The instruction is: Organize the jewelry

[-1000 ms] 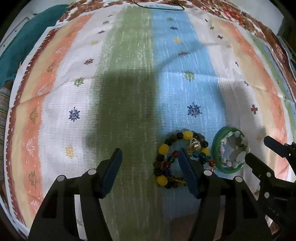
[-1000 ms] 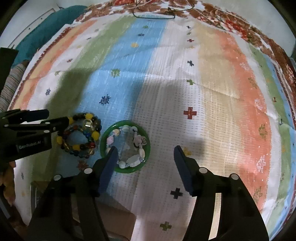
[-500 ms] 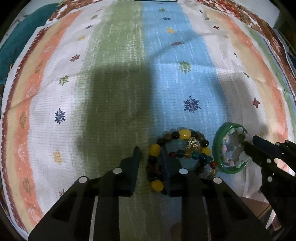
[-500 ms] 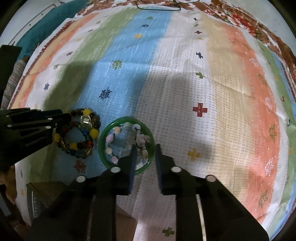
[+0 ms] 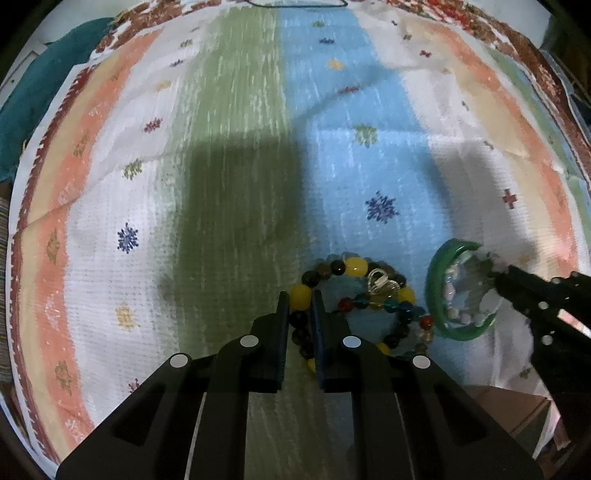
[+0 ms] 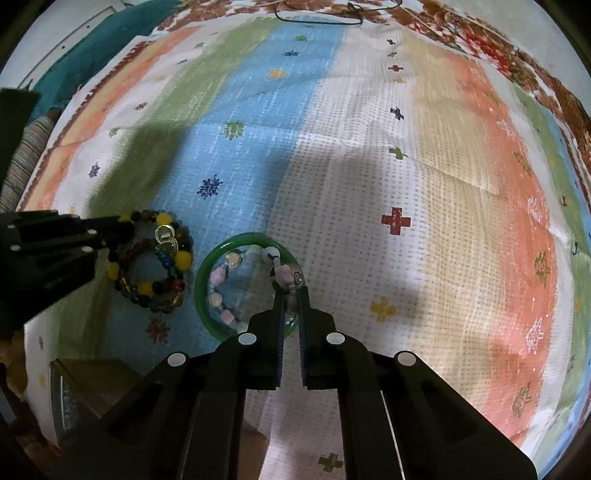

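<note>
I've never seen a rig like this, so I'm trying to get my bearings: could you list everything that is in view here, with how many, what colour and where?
Striped cloth: one; orange, white, green, blue and beige bands; covers the surface.
Multicolour bead bracelets: a small pile, count unclear; yellow, dark, red and teal beads; on the blue and green bands.
Green bangle: one; green; just right of the bead pile.
Pastel bead bracelet: one; pink and white; inside the bangle.
Dark cord: one; thin loop at the cloth's far edge.
Teal fabric: one; far left, beyond the cloth.
Left gripper: black; closed on the bead pile's left side.
Right gripper: black; closed on the pastel bracelet at the bangle's right rim.
</note>
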### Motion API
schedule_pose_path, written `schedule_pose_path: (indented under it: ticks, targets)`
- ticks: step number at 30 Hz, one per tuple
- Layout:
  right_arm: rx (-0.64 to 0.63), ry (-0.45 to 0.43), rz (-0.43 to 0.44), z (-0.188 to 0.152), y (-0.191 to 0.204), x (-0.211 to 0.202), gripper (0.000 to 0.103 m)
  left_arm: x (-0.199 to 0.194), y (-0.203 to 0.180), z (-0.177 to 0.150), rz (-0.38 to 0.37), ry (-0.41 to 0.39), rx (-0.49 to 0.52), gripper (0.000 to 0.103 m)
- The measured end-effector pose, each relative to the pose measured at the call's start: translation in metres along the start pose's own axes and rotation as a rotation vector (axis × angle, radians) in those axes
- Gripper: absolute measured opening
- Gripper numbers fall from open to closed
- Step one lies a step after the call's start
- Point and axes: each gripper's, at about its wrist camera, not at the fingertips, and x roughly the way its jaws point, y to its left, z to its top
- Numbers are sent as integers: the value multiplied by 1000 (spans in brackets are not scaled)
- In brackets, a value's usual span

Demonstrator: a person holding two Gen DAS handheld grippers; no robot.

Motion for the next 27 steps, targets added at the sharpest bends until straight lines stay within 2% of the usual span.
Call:
schedule_pose_path:
  ticks: [12,17,27]
  targets:
    - [15,-56,17,2,0,-27,8,-49,-4,-10,-60,-70,-7,11]
    - [7,-89,28,3,6,-43,8,-56,6,-6,-75,-92,-5,11]
    - [-18,-143,34,-3,15,-70,8,-85,2,-9,-108,-151,-18,11]
